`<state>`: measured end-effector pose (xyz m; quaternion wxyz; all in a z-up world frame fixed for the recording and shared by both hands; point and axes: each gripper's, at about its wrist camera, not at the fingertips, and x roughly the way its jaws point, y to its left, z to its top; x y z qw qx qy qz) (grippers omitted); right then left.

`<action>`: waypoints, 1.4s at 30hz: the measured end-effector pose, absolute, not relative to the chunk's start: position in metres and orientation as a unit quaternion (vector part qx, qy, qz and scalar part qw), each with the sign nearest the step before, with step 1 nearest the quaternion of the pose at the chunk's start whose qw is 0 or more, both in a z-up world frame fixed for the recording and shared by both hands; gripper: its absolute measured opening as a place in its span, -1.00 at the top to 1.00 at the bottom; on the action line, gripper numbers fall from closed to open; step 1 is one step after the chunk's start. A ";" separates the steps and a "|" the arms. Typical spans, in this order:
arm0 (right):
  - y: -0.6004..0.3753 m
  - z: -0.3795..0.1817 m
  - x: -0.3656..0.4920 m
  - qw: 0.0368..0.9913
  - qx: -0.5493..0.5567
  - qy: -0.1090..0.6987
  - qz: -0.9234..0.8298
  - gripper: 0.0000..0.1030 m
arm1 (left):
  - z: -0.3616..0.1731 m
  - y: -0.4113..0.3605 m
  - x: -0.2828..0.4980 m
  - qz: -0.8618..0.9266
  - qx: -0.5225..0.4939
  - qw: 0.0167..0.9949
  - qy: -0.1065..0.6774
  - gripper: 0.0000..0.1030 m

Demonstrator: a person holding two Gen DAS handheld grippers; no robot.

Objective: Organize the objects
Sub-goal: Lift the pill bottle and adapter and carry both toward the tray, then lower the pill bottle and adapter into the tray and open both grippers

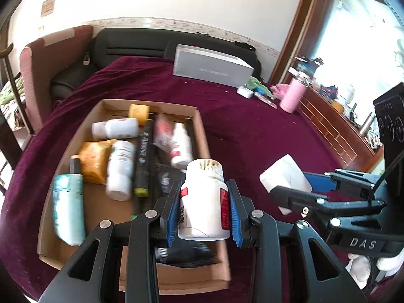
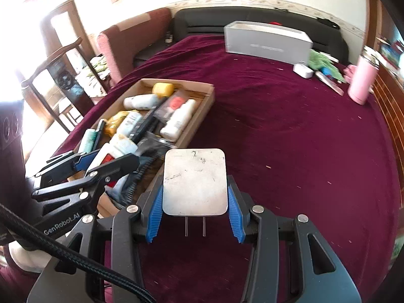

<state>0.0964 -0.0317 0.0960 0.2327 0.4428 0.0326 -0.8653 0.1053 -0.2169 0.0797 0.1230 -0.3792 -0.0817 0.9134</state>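
Your left gripper [image 1: 204, 214] has its blue pads clamped on a white pill bottle [image 1: 203, 202], held over the near end of the cardboard tray [image 1: 202, 126], while your right gripper [image 2: 195, 210] grips a white wall charger [image 2: 194, 181] by its sides, prongs pointing back toward you, out over bare cloth just beside the tray. Below both, the maroon velvet cloth [image 2: 290, 151] spreads across the whole surface. The tray is crowded: a teal tube [image 1: 68, 207], white bottles, an orange pouch [image 1: 94, 161], a dark pen-like stick [image 1: 142, 156] and a yellow jar [image 1: 139, 112] at the far end. Further out on the cloth you have a pink tumbler [image 2: 362, 80], a small white box [image 2: 303, 70] and some green clutter. At the far edge sits a long grey box [image 2: 267, 41], with a black sofa [image 2: 202, 21] behind it, a reddish armchair [image 2: 133, 35] to the side, and a white wall with a patterned border strip.
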 end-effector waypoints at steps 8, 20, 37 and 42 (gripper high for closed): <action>-0.079 0.087 0.087 0.272 0.452 0.050 -0.848 0.15 | 0.075 -0.256 0.095 0.915 -0.384 0.088 -0.088 0.43; -0.125 0.079 0.075 0.298 0.461 0.065 -0.833 0.15 | 0.057 -0.289 0.090 0.908 -0.402 0.070 -0.099 0.42; -0.159 0.072 0.024 0.288 0.466 0.071 -0.834 0.15 | 0.041 -0.291 0.090 0.891 -0.429 0.095 -0.116 0.43; -0.164 0.067 0.007 0.286 0.473 0.064 -0.831 0.15 | 0.030 -0.291 0.086 0.883 -0.443 0.096 -0.121 0.43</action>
